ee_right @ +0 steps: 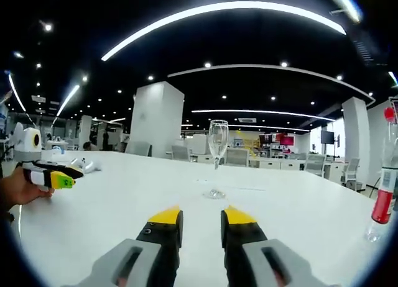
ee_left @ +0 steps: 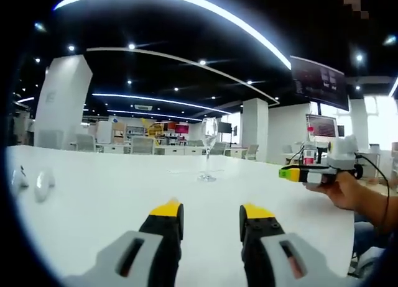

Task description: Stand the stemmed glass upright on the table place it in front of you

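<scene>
While standing upright on its foot near the middle of the white table (ee_left: 112, 194), well clear of every edge, glass (ee_left: 209, 148) untouched and free on all sides. Same glass (ee_right: 217, 158) straight ahead in the right gripper view, stem vertical, foot flat on the tabletop (ee_right: 298, 206).

Left gripper (ee_left: 211, 218) low over the near edge, jaws narrowly apart, holding nothing, well short of the glass. Right gripper (ee_right: 201, 220) likewise low at the near edge, jaws slightly parted around nothing, bare surface between tips and glass.

In the left gripper view, right gripper (ee_left: 308, 173) at the right side, carried in a hand (ee_left: 348, 191) above the table edge. In the right gripper view, left gripper (ee_right: 53, 175) at the left, held by a hand (ee_right: 22, 189).

Two small pale objects (ee_left: 37, 182) near the far left edge, too blurred to identify. Bottle with red label (ee_right: 384, 194) by the right edge, well apart from the glass. Broad open tabletop around the glass in every direction.
</scene>
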The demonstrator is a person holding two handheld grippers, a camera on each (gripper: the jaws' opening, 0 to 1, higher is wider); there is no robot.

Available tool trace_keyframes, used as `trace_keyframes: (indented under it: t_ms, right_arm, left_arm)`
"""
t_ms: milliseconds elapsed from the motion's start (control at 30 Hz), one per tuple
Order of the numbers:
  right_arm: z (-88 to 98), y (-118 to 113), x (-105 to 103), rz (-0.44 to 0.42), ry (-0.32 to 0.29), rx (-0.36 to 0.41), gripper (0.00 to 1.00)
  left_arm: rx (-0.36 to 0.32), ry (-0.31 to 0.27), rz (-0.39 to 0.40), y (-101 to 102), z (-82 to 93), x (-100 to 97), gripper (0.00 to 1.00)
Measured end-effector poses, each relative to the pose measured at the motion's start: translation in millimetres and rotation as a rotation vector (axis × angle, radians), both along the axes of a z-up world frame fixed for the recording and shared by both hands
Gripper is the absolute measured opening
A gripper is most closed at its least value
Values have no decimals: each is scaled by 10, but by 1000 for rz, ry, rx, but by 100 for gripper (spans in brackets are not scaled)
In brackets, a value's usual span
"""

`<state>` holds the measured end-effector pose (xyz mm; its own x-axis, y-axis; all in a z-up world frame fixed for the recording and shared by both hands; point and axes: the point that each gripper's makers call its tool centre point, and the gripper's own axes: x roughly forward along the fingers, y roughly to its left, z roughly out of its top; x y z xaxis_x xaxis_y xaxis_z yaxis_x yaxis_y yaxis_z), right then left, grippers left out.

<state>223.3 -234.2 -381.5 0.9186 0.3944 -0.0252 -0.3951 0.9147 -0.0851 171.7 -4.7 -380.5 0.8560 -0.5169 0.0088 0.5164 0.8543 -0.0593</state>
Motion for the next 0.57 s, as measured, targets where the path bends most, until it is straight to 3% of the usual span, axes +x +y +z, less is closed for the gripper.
trace_keyframes:
  t_ms: [567]
  right_arm:
    - [-7, 54, -13, 10, -4, -28, 28]
  left_arm:
    - [21, -8, 6, 21, 62, -3, 36]
